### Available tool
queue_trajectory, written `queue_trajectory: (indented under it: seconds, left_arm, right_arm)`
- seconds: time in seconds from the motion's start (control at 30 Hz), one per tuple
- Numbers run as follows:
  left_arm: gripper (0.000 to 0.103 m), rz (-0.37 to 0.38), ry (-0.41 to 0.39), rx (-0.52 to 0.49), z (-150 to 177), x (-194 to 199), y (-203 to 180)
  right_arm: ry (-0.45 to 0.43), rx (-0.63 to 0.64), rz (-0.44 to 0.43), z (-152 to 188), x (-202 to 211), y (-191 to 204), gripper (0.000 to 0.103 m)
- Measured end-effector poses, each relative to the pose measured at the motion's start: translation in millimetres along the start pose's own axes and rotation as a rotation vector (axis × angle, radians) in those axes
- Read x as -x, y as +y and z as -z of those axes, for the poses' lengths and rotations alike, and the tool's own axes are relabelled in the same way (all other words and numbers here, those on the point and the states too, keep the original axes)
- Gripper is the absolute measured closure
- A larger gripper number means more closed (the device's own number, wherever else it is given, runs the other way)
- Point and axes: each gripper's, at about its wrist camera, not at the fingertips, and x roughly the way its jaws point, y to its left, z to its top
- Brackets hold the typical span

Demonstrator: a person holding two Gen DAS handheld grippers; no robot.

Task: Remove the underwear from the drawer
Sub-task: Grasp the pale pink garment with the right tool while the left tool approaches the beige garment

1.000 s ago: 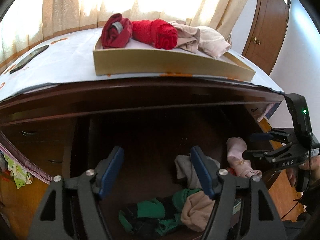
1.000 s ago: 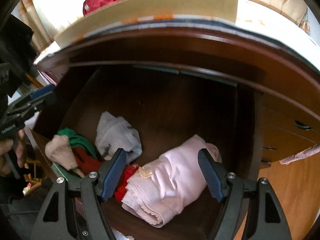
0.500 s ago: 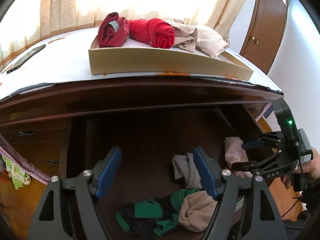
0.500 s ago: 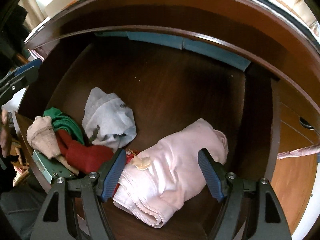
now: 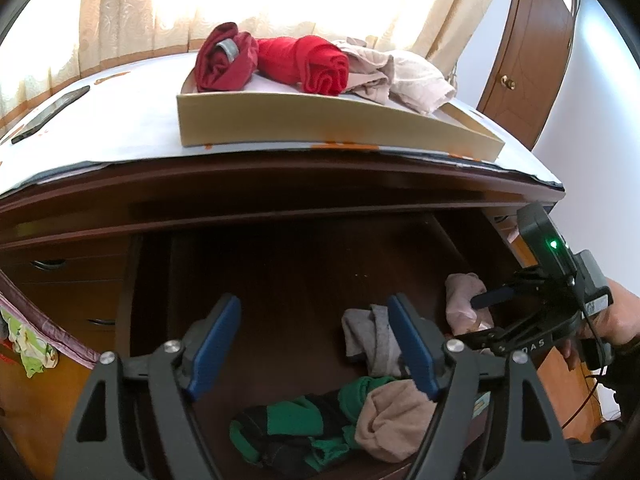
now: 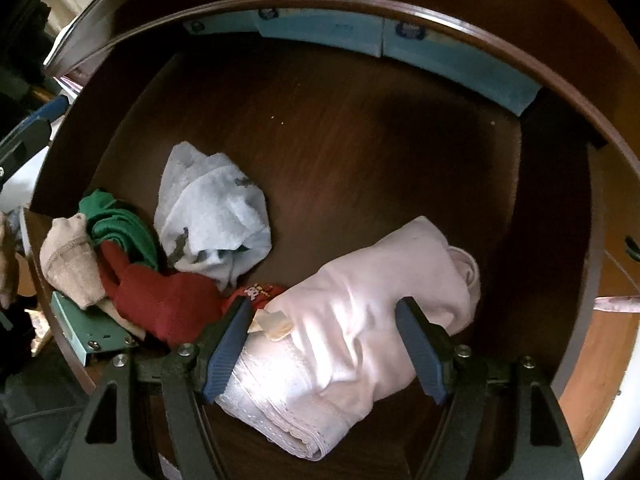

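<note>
While the left hand-held gripper [image 5: 314,344] hangs with jaws apart and empty over the open drawer [image 6: 360,128], the right hand-held gripper [image 6: 322,344] straddles the pale pink underwear [image 6: 360,312] at the drawer's right side, jaws apart. Closing and lifting looks next. Whether the pads touch cloth is unclear; the roll's near end is hidden.

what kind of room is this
Most likely a bedroom: an open wooden dresser drawer holds rolled underwear and socks, curtains cover a bright window, and a wooden door stands nearby.
</note>
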Motion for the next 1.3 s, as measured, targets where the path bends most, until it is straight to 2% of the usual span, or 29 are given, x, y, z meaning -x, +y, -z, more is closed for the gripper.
queue_trajectory:
  seconds: [0.1, 0.13, 0.17, 0.2, 0.37, 0.47, 0.53, 0.7, 0.73, 0.77, 0.83, 1.0, 1.13, 1.2, 1.23, 1.3]
  left_arm:
    - [0.026, 0.002, 0.002, 0.0, 0, -1, -1]
    - [0.026, 0.002, 0.003, -0.001, 1, -1, -1]
    - [0.026, 0.001, 0.003, -0.001, 1, -1, -2]
    - [0.026, 0.001, 0.003, -0.001, 1, -1, -2]
    - [0.026, -0.001, 0.008, -0.001, 2, -3, -2]
    - [0.026, -0.003, 0.012, 0.002, 3, -5, -2]
    - [0.026, -0.003, 0.014, 0.004, 3, -6, -1]
    - [0.026, -0.003, 0.015, 0.009, 3, -7, 0]
    - [0.026, -0.003, 0.015, 0.009, 3, -7, 0]
    - [0.026, -0.002, 0.015, 0.009, 3, -7, 1]
    - [0.026, -0.001, 0.017, 0.009, 4, -7, 1]
    - [0.026, 0.003, 0.021, 0.009, 4, -7, 1]
    - [0.026, 0.024, 0.037, 0.014, 4, -7, 1]
    - [0.026, 0.037, 0.046, 0.015, 5, -6, -1]
    - [0.024, 0.041, 0.052, 0.013, 5, -6, -2]
    - [0.02, 0.047, 0.064, -0.001, 7, -6, -6]
  right_arm:
    - [-0.002, 0.011, -0.037, -4, -4, -3, 0.036]
    - [-0.005, 0.018, -0.049, -5, -5, -3, 0.041]
    - [-0.007, 0.021, -0.06, -3, -4, -3, 0.051]
    - [-0.007, 0.022, -0.085, -4, -4, -2, 0.054]
    - [-0.033, 0.053, -0.078, -9, -4, 7, 0.071]
    - [-0.057, 0.1, -0.065, -18, -3, 20, 0.076]
    - [-0.08, 0.144, -0.09, -22, 3, 32, 0.078]
    - [-0.102, 0.113, -0.061, -33, 7, 36, 0.076]
    - [-0.095, 0.11, -0.044, -34, 6, 35, 0.064]
    - [-0.098, 0.11, -0.018, -35, 6, 35, 0.045]
    - [-0.103, 0.109, 0.003, -34, 5, 32, 0.032]
    - [-0.059, 0.118, 0.033, -39, -3, 33, 0.032]
    - [-0.022, 0.085, 0.01, -50, -12, 27, 0.032]
    - [-0.005, 0.072, -0.014, -55, -11, 11, 0.032]
    - [0.0, 0.068, -0.031, -56, -12, 9, 0.035]
    - [0.01, 0.069, -0.047, -58, -15, 7, 0.049]
